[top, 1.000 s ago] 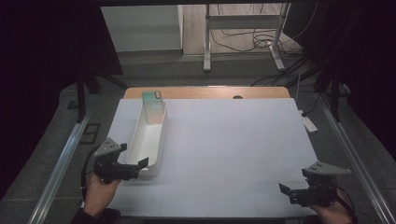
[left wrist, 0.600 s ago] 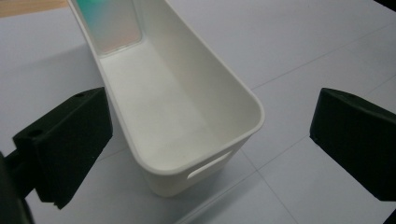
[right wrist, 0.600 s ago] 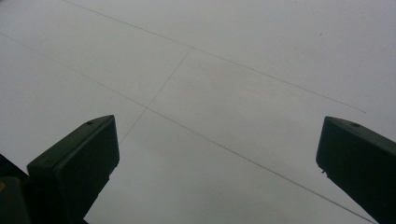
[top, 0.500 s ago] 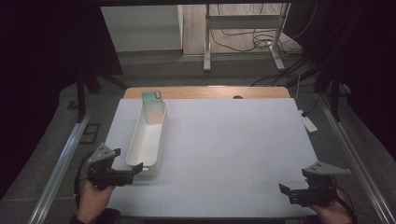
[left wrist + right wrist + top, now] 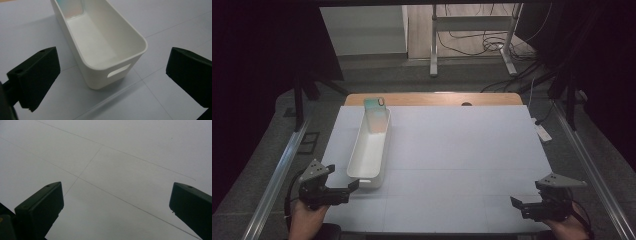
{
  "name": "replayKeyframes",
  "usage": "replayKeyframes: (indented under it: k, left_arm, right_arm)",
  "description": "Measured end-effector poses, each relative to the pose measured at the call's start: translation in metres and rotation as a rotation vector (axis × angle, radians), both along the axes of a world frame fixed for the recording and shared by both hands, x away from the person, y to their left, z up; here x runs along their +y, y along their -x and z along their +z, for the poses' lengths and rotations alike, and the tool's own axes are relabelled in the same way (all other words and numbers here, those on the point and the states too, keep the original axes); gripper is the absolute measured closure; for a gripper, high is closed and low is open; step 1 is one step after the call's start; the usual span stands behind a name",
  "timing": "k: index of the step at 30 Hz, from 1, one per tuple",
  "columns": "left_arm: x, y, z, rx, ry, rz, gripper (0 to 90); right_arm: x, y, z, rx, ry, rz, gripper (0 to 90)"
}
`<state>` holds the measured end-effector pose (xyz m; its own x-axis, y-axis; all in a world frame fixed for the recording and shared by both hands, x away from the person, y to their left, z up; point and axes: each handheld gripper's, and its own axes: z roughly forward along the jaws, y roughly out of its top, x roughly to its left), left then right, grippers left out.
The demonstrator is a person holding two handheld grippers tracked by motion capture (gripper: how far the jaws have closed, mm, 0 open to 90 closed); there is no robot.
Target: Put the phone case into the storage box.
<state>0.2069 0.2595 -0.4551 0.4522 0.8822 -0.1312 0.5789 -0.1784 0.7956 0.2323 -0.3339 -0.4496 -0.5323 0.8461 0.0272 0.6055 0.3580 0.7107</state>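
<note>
White plastic, a long narrow bin (image 5: 371, 146) lay lengthwise on the left part of the pale table (image 5: 452, 165) in the high view, a teal-edged phone (image 5: 375, 116) leaning at its far end. The left gripper (image 5: 353, 186) sat just off the bin's near end, apart from it; the right gripper (image 5: 516, 203) rested well away at the near right corner. No writing could be read. In the left gripper view, the bin (image 5: 100, 42) stood beyond the jaws, which were spread wide and held nothing. In the right gripper view, wide-spread empty jaws hung over bare table (image 5: 120, 170).
</note>
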Motion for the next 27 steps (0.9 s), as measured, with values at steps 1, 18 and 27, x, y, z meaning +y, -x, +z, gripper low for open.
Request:
replayKeyframes:
  k: [1, 18, 27]
  left_arm:
    - [0.000, 0.001, 0.000, 0.001, -0.001, 0.002, 0.0]
    - [0.003, 0.014, -0.006, 0.031, -0.047, 0.020, 0.0]
    - [0.003, 0.018, -0.009, 0.048, -0.065, 0.026, 0.0]
  right_arm:
    - [0.000, 0.000, 0.000, 0.000, 0.001, 0.000, 0.0]
    - [0.000, 0.000, 0.000, 0.003, 0.008, 0.001, 0.0]
    - [0.001, 0.000, 0.000, 0.004, 0.009, 0.000, 0.0]
